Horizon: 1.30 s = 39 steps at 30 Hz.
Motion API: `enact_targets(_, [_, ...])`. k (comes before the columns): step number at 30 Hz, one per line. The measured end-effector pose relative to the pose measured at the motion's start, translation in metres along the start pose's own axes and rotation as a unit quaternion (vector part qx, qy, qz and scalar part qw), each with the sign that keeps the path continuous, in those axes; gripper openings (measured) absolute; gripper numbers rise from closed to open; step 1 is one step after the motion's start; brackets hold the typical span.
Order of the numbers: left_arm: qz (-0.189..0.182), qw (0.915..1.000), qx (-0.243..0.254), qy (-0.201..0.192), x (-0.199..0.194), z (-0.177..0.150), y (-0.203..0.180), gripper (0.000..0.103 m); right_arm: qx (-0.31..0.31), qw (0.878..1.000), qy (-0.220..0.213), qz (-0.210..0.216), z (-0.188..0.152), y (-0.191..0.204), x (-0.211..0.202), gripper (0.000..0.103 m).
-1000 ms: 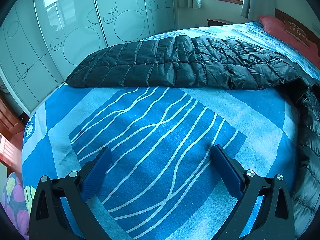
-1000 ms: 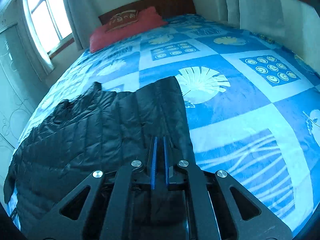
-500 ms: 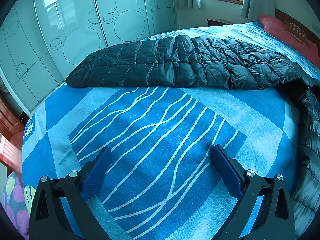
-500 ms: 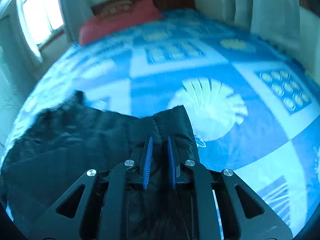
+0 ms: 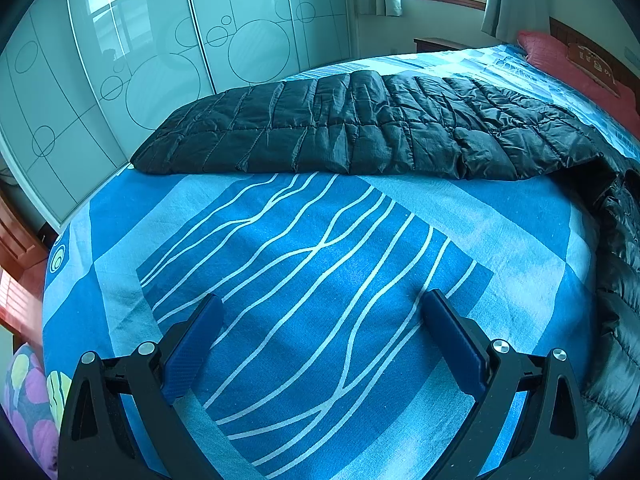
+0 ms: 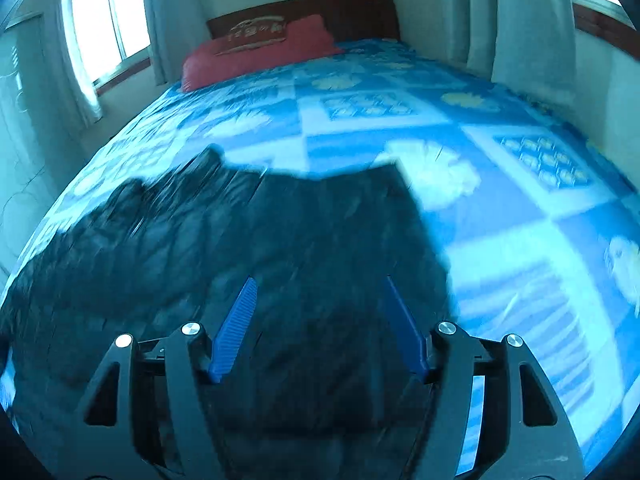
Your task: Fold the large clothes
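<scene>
A black quilted down jacket lies spread on the blue patterned bed. In the left wrist view its sleeve stretches across the far part of the bed and its body runs down the right edge. My left gripper is open and empty, low over bare bedspread in front of the sleeve. In the right wrist view the jacket lies flat below and ahead, blurred by motion. My right gripper is open and empty just above it.
The blue bedspread covers the whole bed. A red pillow lies against the wooden headboard. Glass wardrobe doors stand beyond the bed's left side. Curtained windows flank the bed.
My right gripper opened and let go of the jacket part it held, which now lies flat. The right view is raised and blurred. The left gripper has not moved.
</scene>
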<state>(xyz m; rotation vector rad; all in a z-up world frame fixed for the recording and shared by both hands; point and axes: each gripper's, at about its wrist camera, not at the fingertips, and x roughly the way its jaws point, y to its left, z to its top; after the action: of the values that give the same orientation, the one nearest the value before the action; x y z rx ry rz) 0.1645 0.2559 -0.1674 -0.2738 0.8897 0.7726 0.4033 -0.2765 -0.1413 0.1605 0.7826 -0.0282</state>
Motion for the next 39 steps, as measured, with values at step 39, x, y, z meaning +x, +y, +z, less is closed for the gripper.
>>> enact_targets(39, [-0.228,0.9127,-0.333,-0.063,0.077,0.082,0.191,0.098,-0.036,0.999,0.002,-0.033,-0.032,0.014,0.025,0.077])
